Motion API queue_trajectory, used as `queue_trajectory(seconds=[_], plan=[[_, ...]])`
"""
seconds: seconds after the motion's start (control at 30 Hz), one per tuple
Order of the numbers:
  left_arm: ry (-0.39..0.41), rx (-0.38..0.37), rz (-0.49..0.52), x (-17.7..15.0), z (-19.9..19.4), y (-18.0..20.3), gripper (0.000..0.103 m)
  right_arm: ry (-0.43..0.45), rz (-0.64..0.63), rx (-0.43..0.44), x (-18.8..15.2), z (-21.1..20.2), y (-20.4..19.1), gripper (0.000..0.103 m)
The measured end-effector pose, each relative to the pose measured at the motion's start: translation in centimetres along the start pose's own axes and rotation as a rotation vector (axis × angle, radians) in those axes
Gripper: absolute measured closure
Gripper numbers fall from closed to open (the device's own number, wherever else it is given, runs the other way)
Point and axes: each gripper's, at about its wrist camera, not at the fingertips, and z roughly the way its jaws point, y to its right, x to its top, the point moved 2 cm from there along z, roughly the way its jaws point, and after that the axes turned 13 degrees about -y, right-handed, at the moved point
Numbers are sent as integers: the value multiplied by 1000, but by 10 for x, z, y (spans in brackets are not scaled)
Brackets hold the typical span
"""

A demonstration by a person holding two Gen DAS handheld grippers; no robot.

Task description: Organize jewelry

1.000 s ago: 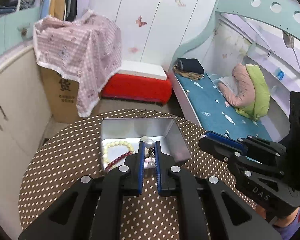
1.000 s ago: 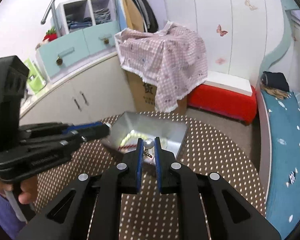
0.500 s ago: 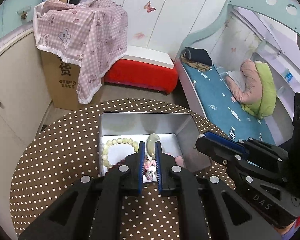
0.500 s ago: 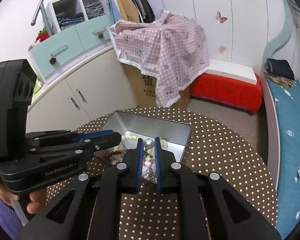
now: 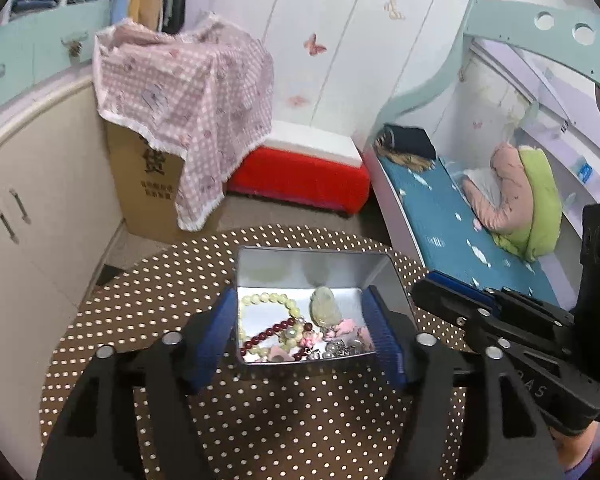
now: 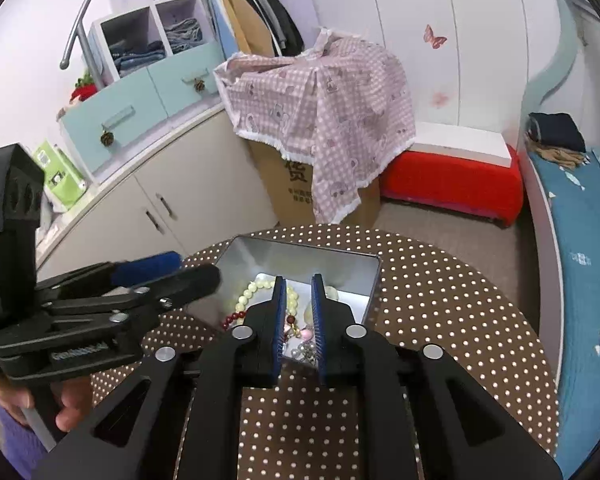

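A silver metal tin (image 5: 260,264) stands on the round dotted table (image 5: 148,312). It holds a pale bead bracelet (image 5: 268,299), a dark red bead string (image 5: 270,332), a pale jade pendant (image 5: 325,309) and small pink and silver pieces. My left gripper (image 5: 302,316) is open wide and empty, its fingers spread either side of the tin. My right gripper (image 6: 299,300) is open a little and empty, above the tin (image 6: 340,264) and its jewelry; the bracelet (image 6: 246,294) shows to its left.
A covered cardboard box (image 5: 156,184), a red bench (image 5: 300,180) and white cabinets (image 5: 28,208) stand beyond the table. A bed (image 5: 460,232) lies to the right. Each gripper shows in the other's view, the right one (image 5: 500,320) beside the tin.
Both grippers have opened. The left one let the jade pendant fall into the tin; the right one let go of the pearl earring, which now lies among the jewelry.
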Motion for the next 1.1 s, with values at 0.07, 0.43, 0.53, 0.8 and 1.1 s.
queue_trajectory(seconds=[0.07, 0.43, 0.53, 0.8, 1.1], plan=[[32, 26, -10, -5, -14, 0, 30, 31, 7, -24, -4, -15, -1, 52], [210, 139, 3, -51, -104, 30, 21, 184, -80, -120, -48, -116, -57, 35], [258, 153, 17, -69, -131, 41, 17, 212, -90, -124, -60, -139, -70, 32], [374, 202, 38, -110, -184, 63, 13, 275, -128, -153, -94, -191, -100, 29], [507, 276, 70, -148, -233, 89, 13, 382, -137, -202, -130, -247, -125, 25]])
